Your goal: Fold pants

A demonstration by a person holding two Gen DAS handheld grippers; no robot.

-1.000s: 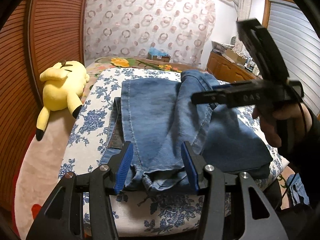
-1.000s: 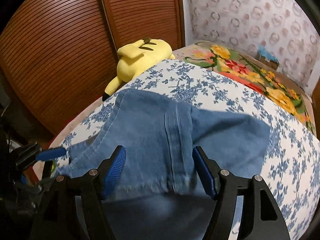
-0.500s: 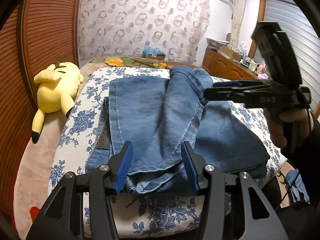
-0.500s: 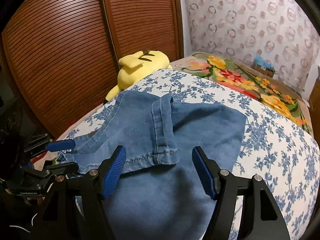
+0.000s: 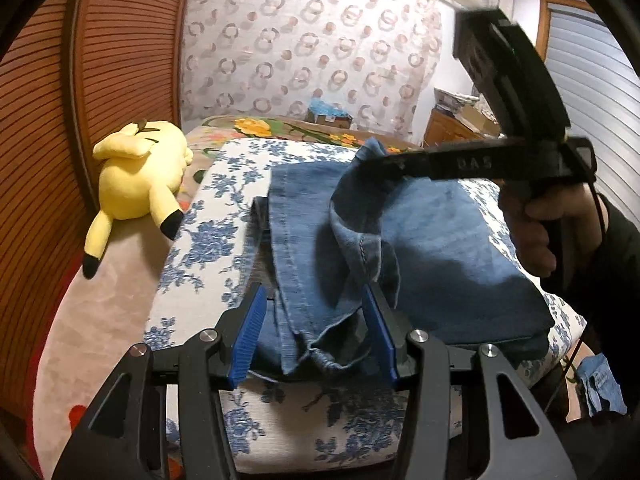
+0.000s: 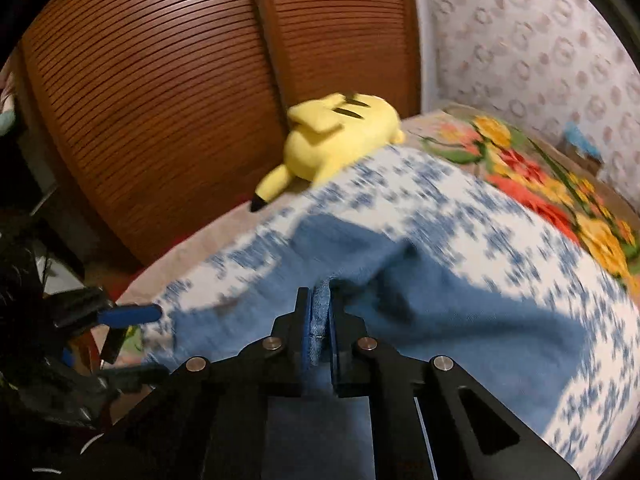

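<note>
1. The left gripper (image 5: 316, 336) sits nearest, its blue pads spread wide on either side of the hem end of the jeans (image 5: 440, 248), clamping nothing.
2. The jeans lie partly folded on the blue-flowered cover (image 5: 224, 200) of the bed, toward its right side.
3. The right gripper (image 6: 319, 320) has its pads pressed tight on a fold of denim, lifting that edge above the rest; the right wrist view is blurred.
4. Farther left, a yellow plush toy (image 5: 140, 172) lies beside the cover, near the brown slatted doors (image 6: 160, 100).
</note>
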